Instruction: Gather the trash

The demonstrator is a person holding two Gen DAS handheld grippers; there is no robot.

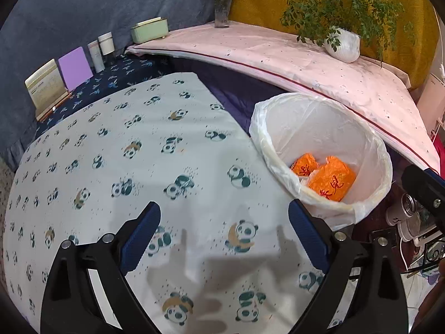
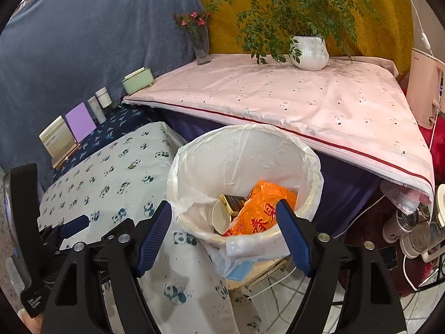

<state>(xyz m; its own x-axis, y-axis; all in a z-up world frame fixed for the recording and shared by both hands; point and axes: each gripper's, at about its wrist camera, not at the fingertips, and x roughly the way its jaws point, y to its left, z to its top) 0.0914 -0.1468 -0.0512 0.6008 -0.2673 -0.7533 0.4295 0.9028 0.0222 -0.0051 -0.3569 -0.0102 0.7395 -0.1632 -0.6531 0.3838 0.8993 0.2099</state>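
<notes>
A white bin lined with a clear bag (image 1: 319, 111) (image 2: 244, 139) stands beside the panda-print table (image 1: 139, 167) (image 2: 111, 178). Inside lie an orange plastic bag (image 1: 331, 181) (image 2: 258, 208), a small gold-and-brown box (image 2: 233, 203) and a white paper cup (image 2: 219, 218). My left gripper (image 1: 225, 233) is open and empty, over the panda cloth left of the bin. My right gripper (image 2: 224, 233) is open and empty, just above the bin's near rim. The left gripper also shows at the left of the right wrist view (image 2: 73, 226).
A higher table under a pink cloth (image 1: 306, 61) (image 2: 278, 94) holds a potted plant (image 1: 343, 43) (image 2: 308, 51) and a flower vase (image 1: 222, 8) (image 2: 201, 47). A green box (image 1: 150, 29), jars and cards (image 1: 75, 68) line the back. Cups and cables (image 2: 403, 228) sit low right.
</notes>
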